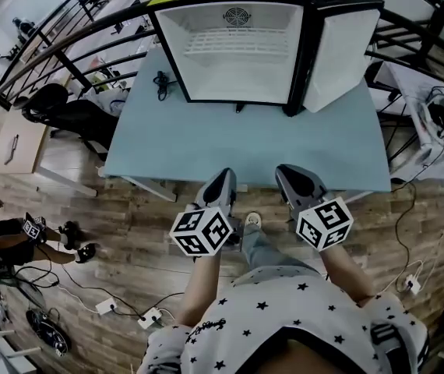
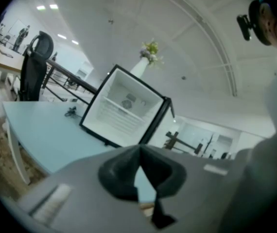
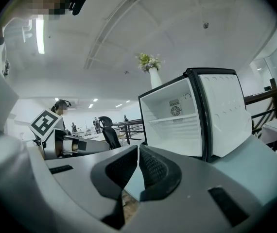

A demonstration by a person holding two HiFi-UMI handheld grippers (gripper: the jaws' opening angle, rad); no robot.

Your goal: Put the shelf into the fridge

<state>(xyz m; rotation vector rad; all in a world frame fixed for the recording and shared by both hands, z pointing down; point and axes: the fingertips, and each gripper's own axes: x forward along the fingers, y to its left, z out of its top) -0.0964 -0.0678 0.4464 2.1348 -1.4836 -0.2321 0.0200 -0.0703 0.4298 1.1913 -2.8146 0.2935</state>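
Both of your grippers hover just off the near edge of the bench, well apart from the fridge. The left gripper and the right gripper each have their fingers pressed together, with nothing between them. A white wire shelf already lies across the inside of the fridge, about halfway up, so I judge the placing done. What may be left for you is swinging the open door shut, if that is wanted. Whether the shelf sits fully on its side rails is too small to tell. Your head view cuts off the fridge top, and glare washes out the compartment floor.
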